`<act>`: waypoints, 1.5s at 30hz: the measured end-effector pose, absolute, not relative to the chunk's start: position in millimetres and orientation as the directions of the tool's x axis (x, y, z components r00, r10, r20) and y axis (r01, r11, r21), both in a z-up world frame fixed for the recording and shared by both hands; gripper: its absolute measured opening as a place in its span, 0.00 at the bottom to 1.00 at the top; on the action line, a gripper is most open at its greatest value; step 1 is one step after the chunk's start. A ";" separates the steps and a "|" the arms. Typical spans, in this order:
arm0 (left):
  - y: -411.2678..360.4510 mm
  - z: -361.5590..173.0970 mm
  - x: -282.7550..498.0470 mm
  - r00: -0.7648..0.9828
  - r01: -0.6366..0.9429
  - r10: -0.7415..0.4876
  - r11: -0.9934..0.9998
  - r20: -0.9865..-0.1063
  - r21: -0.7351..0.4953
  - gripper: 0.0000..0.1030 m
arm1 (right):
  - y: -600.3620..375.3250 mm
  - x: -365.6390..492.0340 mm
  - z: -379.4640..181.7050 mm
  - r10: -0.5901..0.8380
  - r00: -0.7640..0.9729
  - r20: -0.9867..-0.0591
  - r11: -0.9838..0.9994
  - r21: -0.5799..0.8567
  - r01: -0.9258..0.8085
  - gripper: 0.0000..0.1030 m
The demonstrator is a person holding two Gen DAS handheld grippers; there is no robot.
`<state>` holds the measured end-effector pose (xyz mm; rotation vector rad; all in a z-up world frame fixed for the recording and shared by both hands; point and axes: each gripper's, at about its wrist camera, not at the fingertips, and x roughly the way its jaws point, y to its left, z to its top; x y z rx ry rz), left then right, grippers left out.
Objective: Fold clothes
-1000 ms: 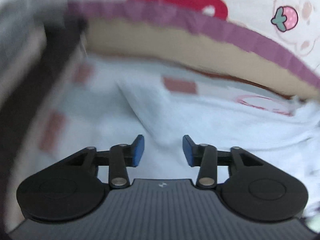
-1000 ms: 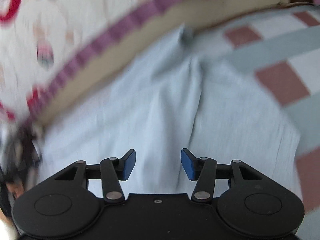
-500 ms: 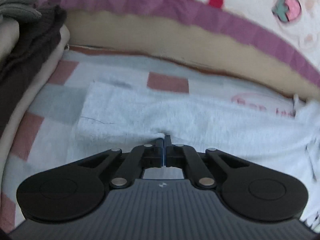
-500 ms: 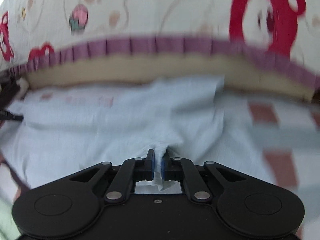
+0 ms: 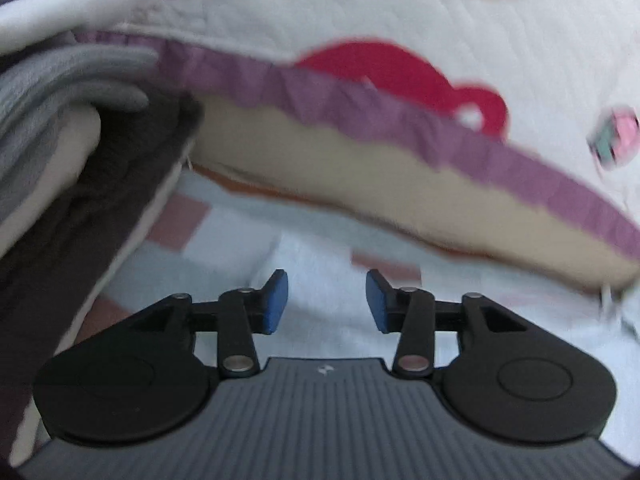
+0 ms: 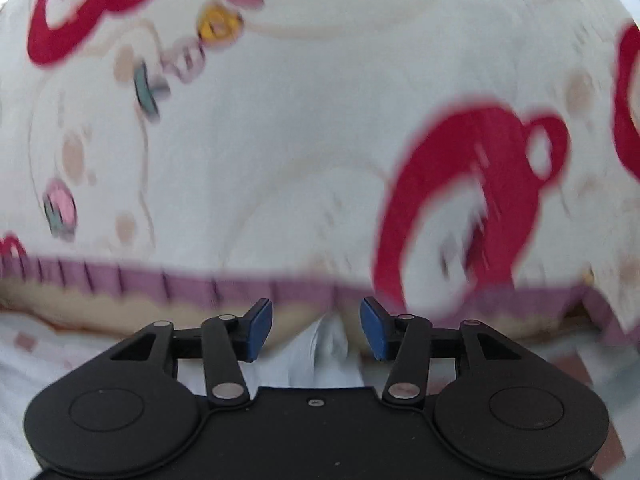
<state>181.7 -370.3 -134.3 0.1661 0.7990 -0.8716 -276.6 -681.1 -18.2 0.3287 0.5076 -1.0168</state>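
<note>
Both claws open and empty over one pale garment on the checked sheet.

We saw the left claw with jaws just opened, nothing between them, the white garment flat right under and ahead of it. The right claw had also just opened, a raised fold of that garment below the gap, untouched. We judged it light, soft, limp; best pinched at an edge or corner. Count: one garment, two claws, one cartoon quilt behind, one stack of folded clothes at left.
</note>
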 end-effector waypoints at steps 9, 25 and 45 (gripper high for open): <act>-366.1 -144.0 165.0 0.380 0.734 -0.490 0.676 -0.785 -0.066 0.43 | -637.1 -385.3 -85.2 -0.640 0.300 -0.708 0.169 0.251 0.953 0.53; -271.6 -131.6 151.8 0.332 0.522 -0.466 0.815 -0.820 -0.251 0.45 | -549.7 -487.1 -121.0 -0.502 0.440 -0.745 -0.219 0.602 0.768 0.54; -279.2 -152.1 127.5 0.258 0.510 -0.555 0.773 -0.791 -0.376 0.42 | -542.6 -378.9 -138.5 -0.653 0.313 -0.689 0.125 0.310 0.943 0.23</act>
